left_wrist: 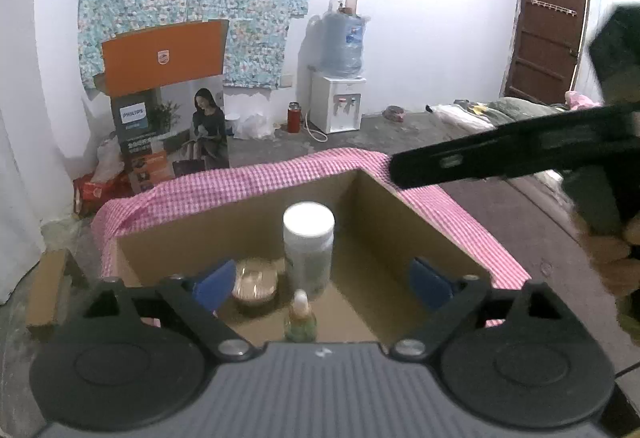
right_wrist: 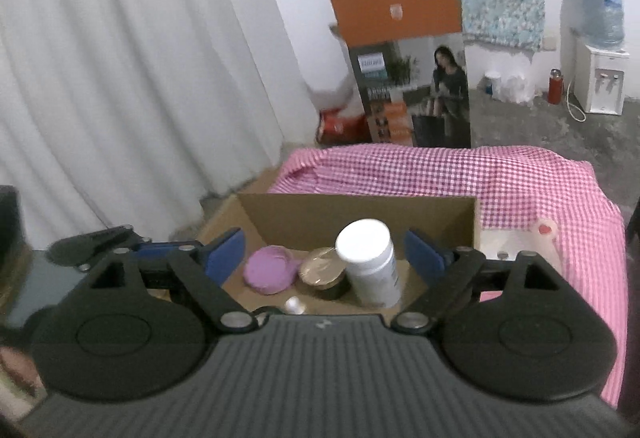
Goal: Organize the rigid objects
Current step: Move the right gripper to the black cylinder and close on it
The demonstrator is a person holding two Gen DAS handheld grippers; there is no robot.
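White walls and a pink checked cloth point(right_wrist: 520, 181) surround the cardboard box point(right_wrist: 360, 213), where a white-capped bottle point(right_wrist: 370, 262), a foil-lidded cup point(right_wrist: 322, 270) and a purple disc point(right_wrist: 270, 270) sit together. Left gripper point(left_wrist: 322, 280) and right gripper point(right_wrist: 324, 254) both hang above it, jaws spread wide, holding nothing.

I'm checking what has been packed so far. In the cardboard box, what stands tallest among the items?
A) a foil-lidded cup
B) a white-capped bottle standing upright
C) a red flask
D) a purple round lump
B: the white-capped bottle stands upright in the cardboard box, rising above the purple lump and the foil-lidded cup beside it.
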